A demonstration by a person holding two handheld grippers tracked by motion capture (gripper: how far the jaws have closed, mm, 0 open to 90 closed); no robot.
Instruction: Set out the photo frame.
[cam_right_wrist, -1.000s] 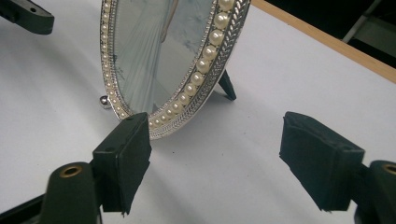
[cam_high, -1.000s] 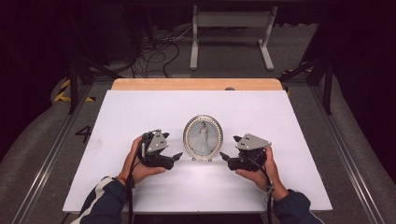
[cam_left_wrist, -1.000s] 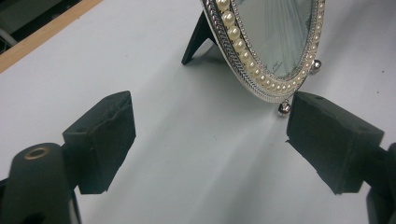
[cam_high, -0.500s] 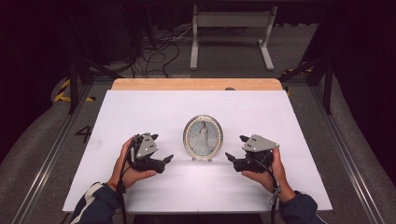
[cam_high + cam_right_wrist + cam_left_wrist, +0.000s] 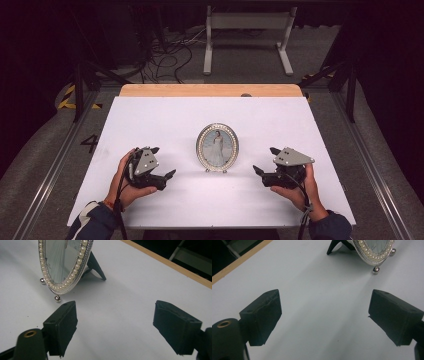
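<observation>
The white desk (image 5: 150, 120) is carrying a single item: an oval picture frame (image 5: 217, 147), which is standing upright near the centre on two small ball feet (image 5: 57, 298) and a dark rear prop (image 5: 96, 265). The left tongs (image 5: 162, 165) are sitting well to the frame's left and the right tongs (image 5: 265, 162) well to its right, both pointing inward, with a hand gripping each. In both gripper views the jaws are standing wide apart with bare desk between the pads; the right jaws have just been opening, and nothing is lying between them. The frame is balancing on a narrow base (three small contact points), so the main hazard is tipping: a pad nudging the pearl-trimmed rim (image 5: 82, 255) from one side is likely to push it over or slide it. Uneven closing from the two sides is also risking rotation about the prop.
</observation>
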